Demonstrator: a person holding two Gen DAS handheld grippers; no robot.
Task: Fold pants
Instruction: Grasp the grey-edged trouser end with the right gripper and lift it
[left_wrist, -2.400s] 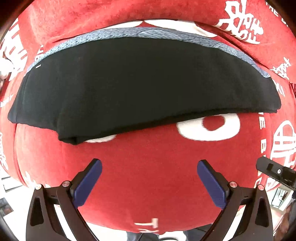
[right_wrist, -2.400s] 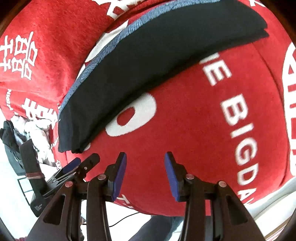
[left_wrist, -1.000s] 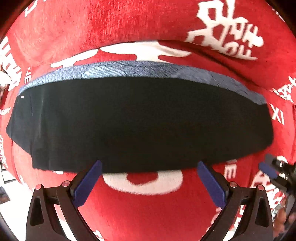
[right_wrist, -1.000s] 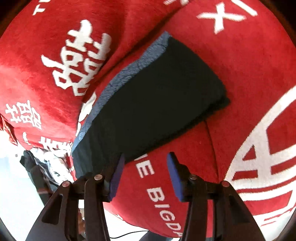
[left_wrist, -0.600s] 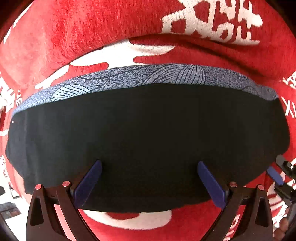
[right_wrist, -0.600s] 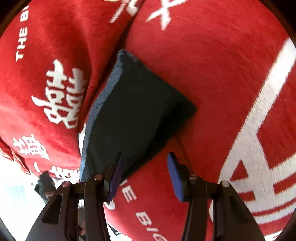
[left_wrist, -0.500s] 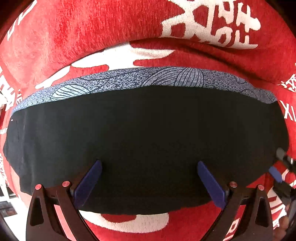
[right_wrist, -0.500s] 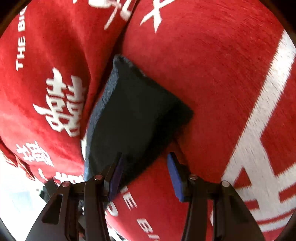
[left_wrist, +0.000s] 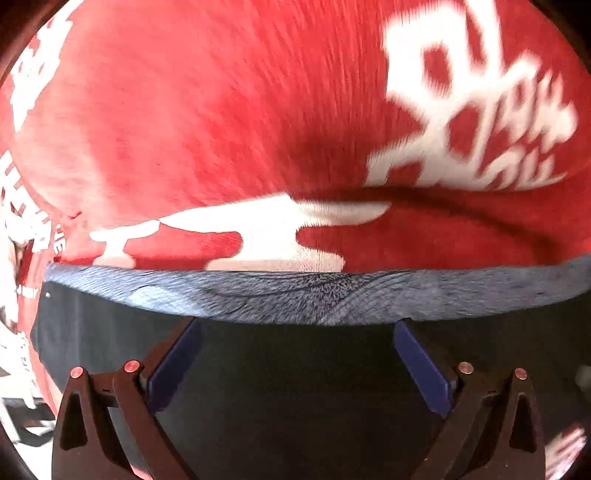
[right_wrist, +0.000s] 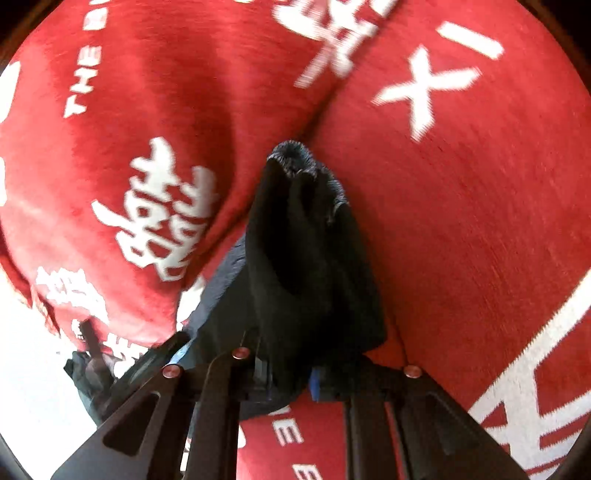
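Black pants (left_wrist: 295, 398) with a blue-grey patterned waistband (left_wrist: 295, 299) lie folded on a red blanket (left_wrist: 184, 129). My left gripper (left_wrist: 295, 328) hovers over them, open wide, its blue pads (left_wrist: 173, 365) just short of the waistband with nothing between them. In the right wrist view the end of the pants (right_wrist: 303, 240) is bunched into a ridge that runs up from my right gripper (right_wrist: 288, 373). Its jaws are closing, with the black cloth pinched between them. The pads are mostly buried in the fabric.
The red blanket (right_wrist: 480, 221) bears white characters and letters and has a deep crease just behind the pants. At the lower left of the right wrist view there is bright floor and a dark object (right_wrist: 88, 369).
My left gripper has moved forward over the pants to the waistband. My right gripper has closed on the end of the pants, and the flat cloth there has bunched up.
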